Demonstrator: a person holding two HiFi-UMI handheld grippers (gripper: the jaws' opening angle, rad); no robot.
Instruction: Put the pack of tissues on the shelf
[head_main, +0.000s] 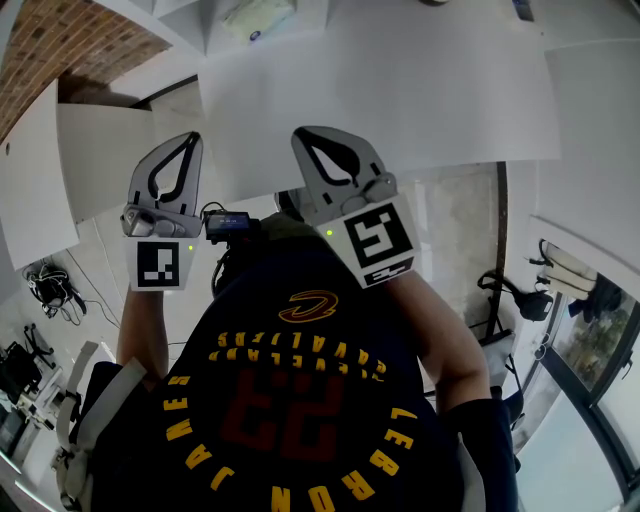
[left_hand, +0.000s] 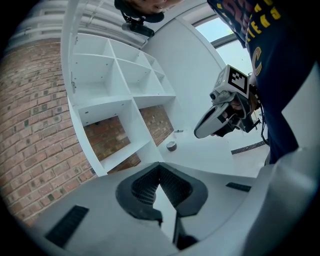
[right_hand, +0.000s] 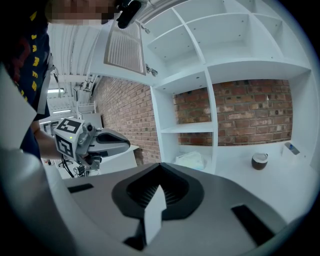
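Nearest to the cameras are the grippers themselves, both held up in front of the person's dark jersey (head_main: 300, 400). The left gripper (left_hand: 160, 164) has its jaws pressed together at the tips, with nothing between the ribbed pads. The right gripper (right_hand: 160, 164) is closed the same way and is likewise empty. They sit side by side and apart, each showing in the other's view, and both point towards the shelf.

Past the jaws lies the white table (right_hand: 272, 176), which stretches from the grippers to the foot of the white shelf (right_hand: 215, 100). On it stands a small round dark cup (right_hand: 259, 161), under the shelf's wide right-hand opening. A small flat thing lies near the cup at the far right, too small to tell what it is.

The pack of tissues (right_hand: 191, 160) lies further left, in the narrow lowest compartment of the shelf, under a short shelf board. An upright white divider of the shelf stands between the pack and the cup. The pack is well apart from both grippers, with only table top between them and its compartment.

Behind the open cells is a brick wall (right_hand: 250, 110), which also runs on to the left of the shelf.
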